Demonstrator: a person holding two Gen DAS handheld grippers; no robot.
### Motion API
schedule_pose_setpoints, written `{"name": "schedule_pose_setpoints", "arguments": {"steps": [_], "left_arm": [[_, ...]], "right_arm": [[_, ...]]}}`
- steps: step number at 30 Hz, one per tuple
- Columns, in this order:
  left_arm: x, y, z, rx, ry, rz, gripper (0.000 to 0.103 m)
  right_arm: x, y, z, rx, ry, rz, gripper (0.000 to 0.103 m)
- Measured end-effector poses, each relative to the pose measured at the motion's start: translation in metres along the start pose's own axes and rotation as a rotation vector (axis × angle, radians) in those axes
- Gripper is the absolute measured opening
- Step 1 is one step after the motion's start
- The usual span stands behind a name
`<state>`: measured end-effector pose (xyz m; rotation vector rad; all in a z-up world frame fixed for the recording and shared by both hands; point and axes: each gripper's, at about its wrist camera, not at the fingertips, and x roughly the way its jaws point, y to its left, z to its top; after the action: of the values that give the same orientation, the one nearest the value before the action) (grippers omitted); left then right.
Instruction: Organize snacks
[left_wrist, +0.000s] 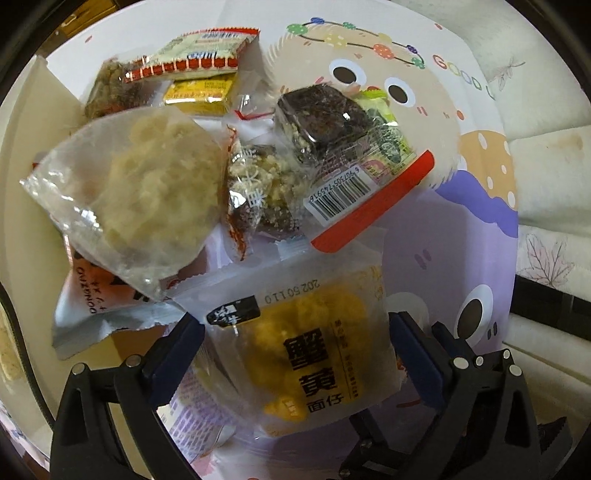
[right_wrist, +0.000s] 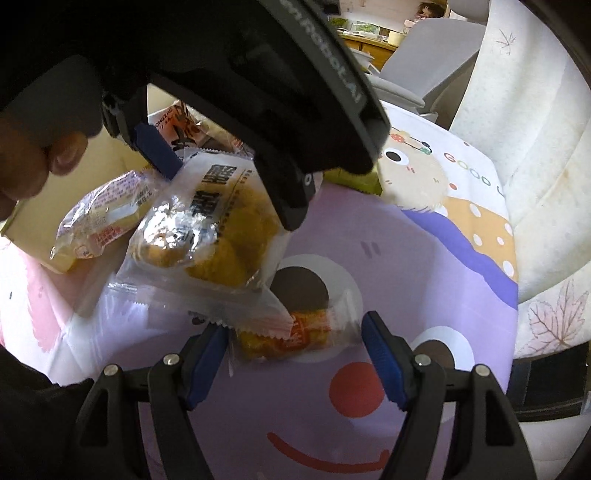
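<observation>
Cartoon cloth covers my worktop (right_wrist: 424, 295). My left tool (left_wrist: 295, 354) sits wide around the yellow noodle packet (left_wrist: 306, 354), not squeezing. My right tool (right_wrist: 295, 354), open, frames the small orange snack (right_wrist: 291, 332). I'd close slowly, gently.

Bare cartoon-print cloth (right_wrist: 354, 424) lies open ahead of the right gripper (right_wrist: 295, 354), obstructed only by a small orange packet (right_wrist: 295, 332) between its spread fingers. The left gripper (left_wrist: 295, 350), fingers flanking a yellow noodle packet (left_wrist: 306, 350), blocks the upper left. Beyond it, a heap of snack packets (left_wrist: 207, 155) fills the cloth; the right side stays open.
</observation>
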<state>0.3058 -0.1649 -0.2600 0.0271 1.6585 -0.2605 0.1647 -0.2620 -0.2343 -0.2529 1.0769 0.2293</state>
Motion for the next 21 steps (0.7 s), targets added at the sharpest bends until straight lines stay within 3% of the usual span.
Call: {"name": "schedule_pose_setpoints", "arguments": {"steps": [5, 11, 21], "left_arm": [[0.014, 0.001, 0.001, -0.046, 0.044, -0.039, 0.086], [0.017, 0.0, 0.001, -0.056, 0.04, -0.044, 0.074], [-0.004, 0.008, -0.018, -0.057, -0.017, -0.08, 0.073]], "right_arm": [[-0.002, -0.001, 0.0, -0.002, -0.003, 0.015, 0.071], [-0.003, -0.007, 0.001, 0.027, 0.006, 0.018, 0.067], [-0.011, -0.006, 0.0, 0.072, 0.03, 0.026, 0.066]]}}
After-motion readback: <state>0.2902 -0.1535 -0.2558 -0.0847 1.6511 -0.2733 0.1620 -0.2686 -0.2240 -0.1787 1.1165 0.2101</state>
